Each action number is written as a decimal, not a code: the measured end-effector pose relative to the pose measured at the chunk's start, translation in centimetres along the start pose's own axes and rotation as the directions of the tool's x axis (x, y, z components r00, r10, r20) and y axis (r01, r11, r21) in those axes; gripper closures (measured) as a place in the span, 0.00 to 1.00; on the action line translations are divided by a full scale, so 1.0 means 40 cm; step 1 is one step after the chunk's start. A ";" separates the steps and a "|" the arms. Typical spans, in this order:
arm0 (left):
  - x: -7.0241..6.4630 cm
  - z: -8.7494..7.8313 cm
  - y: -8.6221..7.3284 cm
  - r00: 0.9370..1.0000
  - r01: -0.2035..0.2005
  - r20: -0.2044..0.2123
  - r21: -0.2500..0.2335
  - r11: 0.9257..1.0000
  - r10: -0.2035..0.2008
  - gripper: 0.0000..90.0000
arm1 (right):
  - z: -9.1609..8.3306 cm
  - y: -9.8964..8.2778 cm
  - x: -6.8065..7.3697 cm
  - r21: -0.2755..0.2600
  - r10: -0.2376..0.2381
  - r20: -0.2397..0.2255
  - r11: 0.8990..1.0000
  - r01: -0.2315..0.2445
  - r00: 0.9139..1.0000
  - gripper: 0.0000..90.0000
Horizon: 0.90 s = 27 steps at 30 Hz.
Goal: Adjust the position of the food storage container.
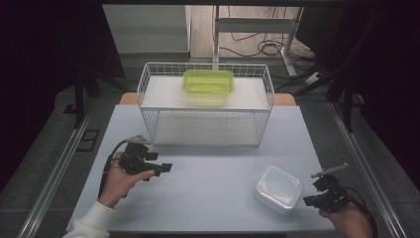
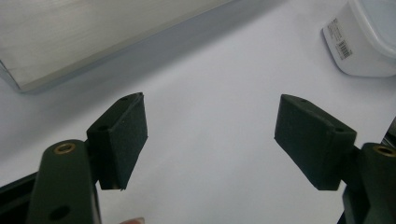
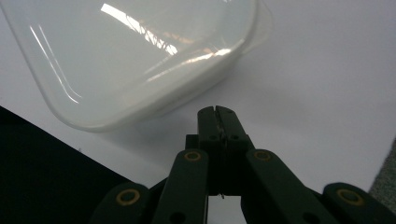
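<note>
A white lidded plastic container [image 1: 278, 188] lies on the pale table at the near right; it looms close in the right gripper view [image 3: 135, 56] and shows at the top right of the left gripper view [image 2: 364, 42]. My right gripper [image 1: 311, 201] sits just right of it, jaws pressed together with nothing between them [image 3: 217, 112]. My left gripper [image 1: 166, 167] rests over the table's left half, jaws wide apart and empty [image 2: 210, 135]. A green lidded container [image 1: 208, 82] sits on the top shelf of a white wire rack [image 1: 205, 101].
The wire rack stands across the back of the table, its lower shelf [image 1: 205, 130] bare. The table's near edge [image 1: 208, 230] runs just below both hands. A dark floor and metal rails [image 1: 54, 168] flank the table.
</note>
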<state>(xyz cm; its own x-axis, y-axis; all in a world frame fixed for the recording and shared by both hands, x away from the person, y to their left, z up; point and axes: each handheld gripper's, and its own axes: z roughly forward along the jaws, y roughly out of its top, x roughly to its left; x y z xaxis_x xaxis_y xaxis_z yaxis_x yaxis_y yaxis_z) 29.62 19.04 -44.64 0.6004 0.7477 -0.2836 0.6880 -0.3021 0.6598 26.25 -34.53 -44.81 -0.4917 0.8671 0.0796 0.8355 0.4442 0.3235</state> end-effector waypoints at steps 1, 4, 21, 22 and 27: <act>0.000 0.000 0.000 1.000 0.000 0.000 0.000 1.000 0.000 0.27 | 0.001 0.003 0.004 -0.001 -0.006 -0.004 1.000 0.006 1.000 0.99; 0.001 0.000 0.000 1.000 0.000 -0.002 -0.001 1.000 0.000 0.27 | 0.007 0.011 0.015 -0.003 -0.016 -0.008 1.000 0.016 1.000 0.99; 0.001 0.005 0.000 1.000 -0.004 -0.002 0.009 1.000 0.004 0.27 | 0.042 0.048 0.076 -0.015 -0.086 0.012 0.996 0.086 0.996 0.99; 0.002 0.005 0.000 1.000 -0.004 -0.001 0.010 1.000 0.004 0.27 | 0.045 0.051 0.079 -0.015 -0.091 0.013 0.996 0.091 0.996 0.99; 0.005 0.009 -0.001 1.000 -0.003 -0.003 0.017 1.000 0.003 0.27 | 0.059 0.064 0.092 -0.018 -0.106 0.023 0.994 0.107 0.994 0.99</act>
<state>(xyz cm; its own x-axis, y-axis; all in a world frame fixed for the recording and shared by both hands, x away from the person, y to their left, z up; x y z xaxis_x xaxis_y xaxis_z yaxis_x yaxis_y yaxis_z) 29.85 18.98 -44.95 0.6014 0.7484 -0.2797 0.6930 -0.3145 0.6487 27.15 -29.68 -45.94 -0.5720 0.8200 0.0227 0.7737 0.5301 0.3468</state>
